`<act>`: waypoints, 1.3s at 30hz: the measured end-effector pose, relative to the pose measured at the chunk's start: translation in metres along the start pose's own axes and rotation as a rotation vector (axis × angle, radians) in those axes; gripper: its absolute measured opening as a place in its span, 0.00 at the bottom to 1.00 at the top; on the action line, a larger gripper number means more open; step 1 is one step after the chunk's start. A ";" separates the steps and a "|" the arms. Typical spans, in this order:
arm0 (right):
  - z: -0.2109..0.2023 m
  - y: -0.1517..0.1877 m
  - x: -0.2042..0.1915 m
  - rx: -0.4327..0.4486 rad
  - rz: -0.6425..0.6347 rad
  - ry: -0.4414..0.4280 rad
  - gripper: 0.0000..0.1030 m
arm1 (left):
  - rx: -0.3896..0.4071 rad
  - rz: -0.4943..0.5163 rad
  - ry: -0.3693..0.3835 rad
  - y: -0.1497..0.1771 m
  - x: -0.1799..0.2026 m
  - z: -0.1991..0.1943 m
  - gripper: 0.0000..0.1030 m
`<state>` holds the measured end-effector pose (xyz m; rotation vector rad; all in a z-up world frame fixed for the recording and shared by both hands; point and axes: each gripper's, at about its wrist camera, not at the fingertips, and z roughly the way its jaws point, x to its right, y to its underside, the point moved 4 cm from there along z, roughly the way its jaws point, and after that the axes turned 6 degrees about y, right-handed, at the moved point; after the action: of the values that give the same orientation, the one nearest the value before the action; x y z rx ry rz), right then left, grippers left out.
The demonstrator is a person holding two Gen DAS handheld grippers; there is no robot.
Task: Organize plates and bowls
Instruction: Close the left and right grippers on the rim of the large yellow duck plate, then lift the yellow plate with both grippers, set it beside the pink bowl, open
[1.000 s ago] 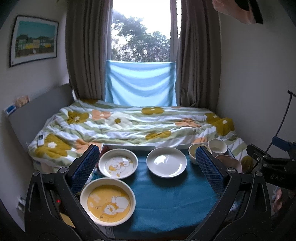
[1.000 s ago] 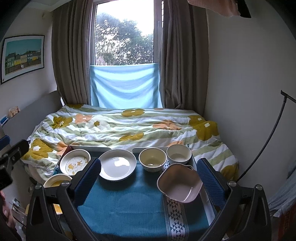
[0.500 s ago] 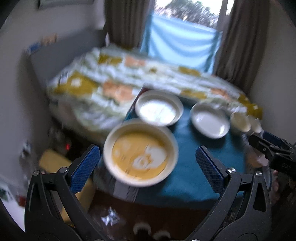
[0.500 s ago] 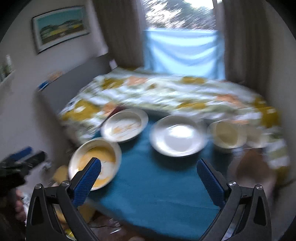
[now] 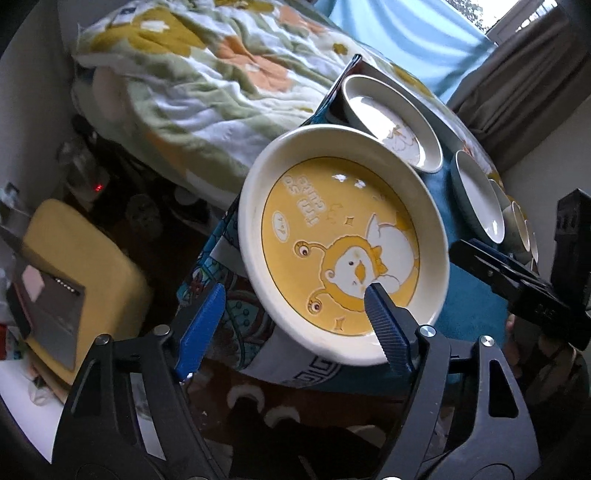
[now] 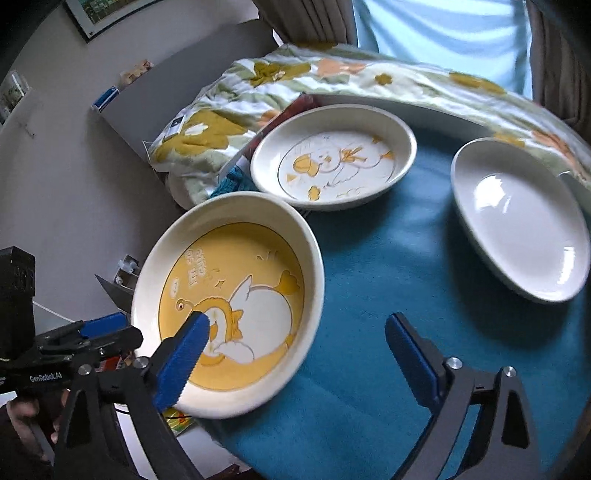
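Both fingers [image 5: 386, 332] parted wide around yellow plate [image 5: 343, 240].

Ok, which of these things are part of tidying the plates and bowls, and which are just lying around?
Part of the job:
yellow duck plate
white duck plate
plain white plate
small bowls

Lying about:
floral duvet
yellow cushion
framed picture
teal tablecloth
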<state>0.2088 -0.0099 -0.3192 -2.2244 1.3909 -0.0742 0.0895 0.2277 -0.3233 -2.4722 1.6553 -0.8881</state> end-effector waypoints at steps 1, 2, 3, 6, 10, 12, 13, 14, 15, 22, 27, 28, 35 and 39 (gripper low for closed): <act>0.006 0.000 0.000 -0.011 0.007 -0.009 0.84 | -0.007 0.000 0.005 -0.002 -0.001 0.003 0.74; 0.010 -0.001 0.001 -0.021 0.013 -0.014 0.82 | -0.015 -0.002 0.009 -0.004 -0.002 0.006 0.73; 0.014 -0.002 0.002 -0.029 0.016 -0.014 0.79 | -0.023 -0.006 0.015 -0.006 -0.002 0.009 0.72; 0.022 -0.004 0.001 -0.053 0.016 -0.028 0.63 | -0.048 -0.014 0.043 -0.011 -0.003 0.018 0.63; 0.032 -0.003 0.003 -0.084 0.023 -0.042 0.45 | -0.067 0.003 0.046 -0.015 -0.002 0.028 0.50; 0.033 -0.002 0.005 -0.088 0.018 -0.042 0.38 | -0.071 0.010 0.045 -0.016 -0.002 0.030 0.45; 0.033 -0.003 0.005 -0.084 0.012 -0.039 0.33 | -0.070 0.014 0.039 -0.017 -0.003 0.031 0.42; 0.034 -0.003 0.006 -0.084 0.010 -0.040 0.32 | -0.068 0.015 0.033 -0.018 -0.004 0.031 0.40; 0.034 -0.003 0.007 -0.084 0.012 -0.043 0.29 | -0.066 0.013 0.028 -0.018 -0.005 0.031 0.35; 0.039 -0.004 0.008 -0.092 -0.005 -0.050 0.17 | -0.055 0.000 0.000 -0.019 -0.016 0.028 0.16; 0.038 -0.005 0.003 -0.095 -0.054 -0.026 0.17 | -0.032 0.033 -0.043 -0.019 -0.012 0.025 0.16; 0.038 -0.005 0.001 -0.093 -0.061 -0.026 0.17 | -0.022 0.045 -0.053 -0.019 -0.011 0.023 0.16; 0.025 -0.002 -0.008 -0.007 -0.083 0.018 0.17 | 0.034 0.138 -0.110 -0.023 0.004 0.008 0.16; 0.009 0.005 -0.005 0.026 -0.078 0.032 0.17 | 0.058 0.170 -0.110 -0.021 0.017 -0.001 0.16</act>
<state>0.2050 -0.0038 -0.3286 -2.2645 1.3126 -0.1554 0.1113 0.2229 -0.3079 -2.2579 1.7446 -0.7551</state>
